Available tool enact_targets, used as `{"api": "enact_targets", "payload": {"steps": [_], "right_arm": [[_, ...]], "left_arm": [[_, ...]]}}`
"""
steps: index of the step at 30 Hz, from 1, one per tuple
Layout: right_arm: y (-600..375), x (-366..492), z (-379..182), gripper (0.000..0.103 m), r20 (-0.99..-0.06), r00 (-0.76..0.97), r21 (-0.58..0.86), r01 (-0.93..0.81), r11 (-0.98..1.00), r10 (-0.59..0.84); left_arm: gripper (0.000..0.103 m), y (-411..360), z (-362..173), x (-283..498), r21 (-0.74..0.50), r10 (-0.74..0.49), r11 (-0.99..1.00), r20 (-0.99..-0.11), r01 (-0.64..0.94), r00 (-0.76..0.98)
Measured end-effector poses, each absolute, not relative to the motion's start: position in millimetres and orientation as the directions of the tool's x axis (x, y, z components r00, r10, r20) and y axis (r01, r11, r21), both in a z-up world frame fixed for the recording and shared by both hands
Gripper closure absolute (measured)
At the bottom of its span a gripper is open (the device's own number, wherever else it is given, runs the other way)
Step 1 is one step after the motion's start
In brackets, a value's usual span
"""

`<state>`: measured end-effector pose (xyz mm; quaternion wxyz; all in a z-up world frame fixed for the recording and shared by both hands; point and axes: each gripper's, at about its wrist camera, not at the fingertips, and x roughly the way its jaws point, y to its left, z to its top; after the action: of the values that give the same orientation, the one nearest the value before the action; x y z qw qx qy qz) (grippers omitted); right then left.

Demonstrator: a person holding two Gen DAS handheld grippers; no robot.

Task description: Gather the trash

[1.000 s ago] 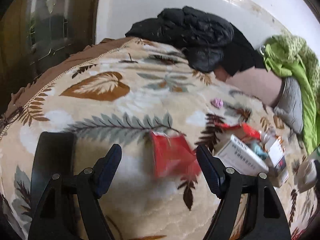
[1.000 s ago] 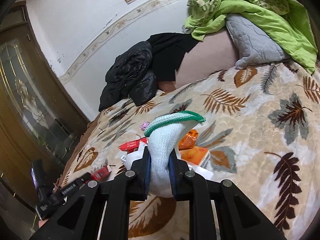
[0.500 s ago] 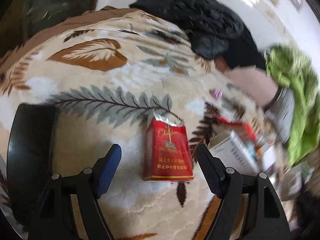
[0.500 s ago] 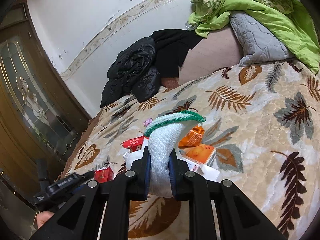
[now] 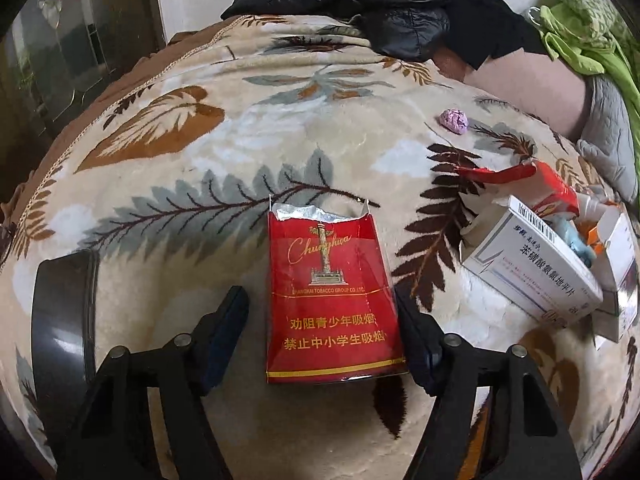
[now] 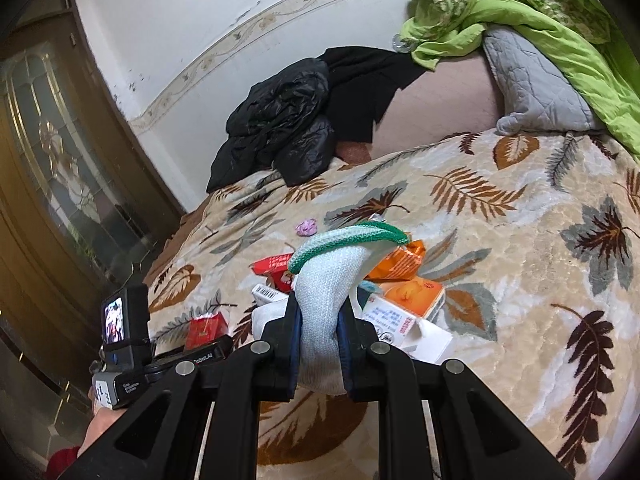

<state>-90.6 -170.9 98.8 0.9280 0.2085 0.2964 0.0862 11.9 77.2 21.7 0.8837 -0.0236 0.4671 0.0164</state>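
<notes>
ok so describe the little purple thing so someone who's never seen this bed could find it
On the leaf-patterned blanket, look past the pile of cartons toward the black jacket. The purple crumpled wad lies alone there, the only purple, rounded scrap.

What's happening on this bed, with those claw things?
Someone is tidying litter off a leaf-patterned blanket with a handheld claw in each hand. The left claw is open around a torn red cigarette pack, not yet gripping it. The right claw is shut on a pale knitted pouch, above scattered boxes.
</notes>
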Motion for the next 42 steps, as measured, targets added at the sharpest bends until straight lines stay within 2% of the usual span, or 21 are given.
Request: {"api": "enact_targets", "payload": {"steps": [3, 4, 5, 9, 11, 18, 26, 36, 42], "right_arm": [[-163.0, -90.4, 98.8, 0.086, -0.524, 0.804, 0.409, -0.052, 0.911, 0.281], [-161.1, -90.2, 99.0, 0.086, -0.527, 0.803, 0.398, -0.057, 0.915, 0.279], [-159.1, -90.0, 98.8, 0.086, -0.529, 0.802, 0.390, -0.061, 0.919, 0.277], [-157.2, -89.5, 98.5, 0.086, -0.531, 0.802, 0.376, -0.066, 0.924, 0.274], [-156.7, -89.0, 98.4, 0.086, -0.532, 0.804, 0.369, -0.063, 0.927, 0.266], [-153.3, -88.9, 102.5, 0.086, -0.523, 0.821, 0.312, -0.064, 0.948, 0.228], [-149.0, -87.6, 100.3, 0.086, -0.516, 0.836, 0.266, -0.049, 0.963, 0.185], [-151.0, -94.1, 103.4, 0.086, -0.455, 0.881, 0.235, -0.018, 0.972, 0.127], [-155.5, -93.3, 103.4, 0.086, -0.455, 0.880, 0.259, -0.017, 0.966, 0.138]], "left_arm": [[0.033, 77.8, 22.2, 11.6, -0.026, 0.007, 0.998, -0.823, -0.050, 0.568], [0.047, 79.9, 21.7, 11.3, -0.034, 0.006, 0.998, -0.819, -0.059, 0.574], [0.049, 82.7, 23.9, 9.7, -0.032, 0.020, 0.997, -0.808, -0.077, 0.589], [0.050, 83.9, 32.1, 5.8, -0.109, -0.054, 0.993, -0.786, -0.051, 0.616], [0.050, 78.7, 43.8, -1.4, -0.123, -0.085, 0.992, -0.743, -0.010, 0.664], [0.049, 43.3, 78.2, -32.8, -0.015, -0.130, 0.989, -0.580, 0.149, 0.804], [0.049, 27.6, 81.6, -39.1, 0.027, -0.157, 0.978, -0.565, 0.208, 0.810], [0.049, 24.3, 83.4, -48.4, 0.030, -0.177, 0.973, -0.549, 0.231, 0.817], [0.049, 23.2, 83.9, -50.5, 0.036, -0.178, 0.971, -0.546, 0.235, 0.819]]}}
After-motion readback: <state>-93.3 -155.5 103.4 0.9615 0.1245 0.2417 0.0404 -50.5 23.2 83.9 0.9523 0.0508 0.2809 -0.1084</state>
